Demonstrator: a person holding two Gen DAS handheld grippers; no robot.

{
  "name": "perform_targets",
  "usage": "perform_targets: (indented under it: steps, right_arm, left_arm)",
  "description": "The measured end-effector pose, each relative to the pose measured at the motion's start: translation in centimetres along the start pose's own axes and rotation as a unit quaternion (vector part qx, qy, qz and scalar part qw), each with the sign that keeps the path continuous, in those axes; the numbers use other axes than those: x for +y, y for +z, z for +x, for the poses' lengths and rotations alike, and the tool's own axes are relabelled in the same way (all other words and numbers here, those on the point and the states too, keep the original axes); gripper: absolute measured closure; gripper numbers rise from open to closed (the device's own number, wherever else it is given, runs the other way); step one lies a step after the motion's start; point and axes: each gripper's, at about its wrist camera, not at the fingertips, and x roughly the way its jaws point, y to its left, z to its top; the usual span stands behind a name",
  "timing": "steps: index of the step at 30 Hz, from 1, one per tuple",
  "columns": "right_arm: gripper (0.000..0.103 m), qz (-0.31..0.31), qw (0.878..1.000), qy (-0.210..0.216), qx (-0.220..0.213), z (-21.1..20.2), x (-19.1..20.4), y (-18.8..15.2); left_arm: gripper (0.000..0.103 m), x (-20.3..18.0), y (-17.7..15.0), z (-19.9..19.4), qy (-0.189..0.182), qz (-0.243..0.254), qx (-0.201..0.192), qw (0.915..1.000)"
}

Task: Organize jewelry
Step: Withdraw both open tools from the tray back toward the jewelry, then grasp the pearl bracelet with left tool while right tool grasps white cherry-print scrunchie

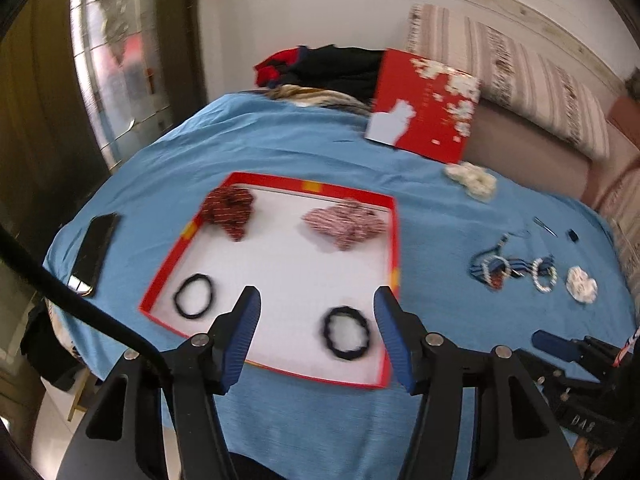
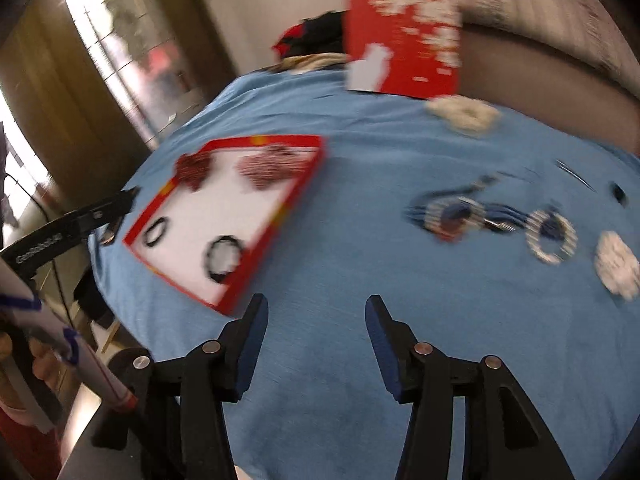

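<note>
Blue cloth (image 1: 304, 140) covers the bed. On it I see the red tray (image 1: 394, 240) with two black hair ties (image 1: 346, 333) and two scrunchies inside. My left gripper (image 1: 316, 300) hangs over the tray, jaws apart, holding nothing. My right gripper (image 2: 316, 308) is open and empty too, above bare cloth. Bracelets (image 2: 552, 236) lie off to the right.

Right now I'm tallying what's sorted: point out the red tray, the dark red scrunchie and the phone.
red tray (image 1: 269, 179): left wrist view, on its far rim.
dark red scrunchie (image 1: 228, 211): left wrist view, middle of the fabric.
phone (image 1: 95, 249): left wrist view, centre of its dark screen.
</note>
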Motion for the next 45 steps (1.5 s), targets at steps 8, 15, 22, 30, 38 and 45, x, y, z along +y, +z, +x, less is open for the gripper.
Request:
perform_targets:
  steps: [8, 15, 22, 30, 38, 45]
  right_arm:
    - [0.046, 0.073, 0.994, -0.073, -0.023, -4.4, -9.8, -4.1]
    - [0.046, 0.148, 0.981, -0.123, -0.029, -7.1, -17.5, -7.5]
    - [0.045, 0.191, 0.97, -0.143, -0.037, -8.2, -21.9, -8.7]
    - [0.045, 0.192, 0.969, -0.15, -0.034, -6.8, -23.9, -8.3]
    - [0.045, 0.181, 0.971, -0.15, -0.033, -5.3, -24.6, -7.2]
    - [0.045, 0.175, 0.971, -0.16, -0.041, -4.7, -25.5, -6.2]
  left_arm:
    - [0.044, -6.1, -0.7, -0.4, -0.009, 0.058, 0.002, 0.9982]
    - [0.042, -9.9, -1.2, 0.8, -0.031, 0.087, 0.024, 0.9954]
    - [0.042, -13.8, -1.9, 4.9, -0.077, 0.086, 0.08, 0.9901]
    - [0.043, -18.5, -1.4, 10.9, -0.126, 0.097, 0.125, 0.9793]
    - [0.047, -21.9, 2.1, 16.5, -0.129, 0.117, 0.132, 0.9759]
    - [0.054, -25.4, 4.9, 21.6, -0.135, 0.138, 0.158, 0.9684]
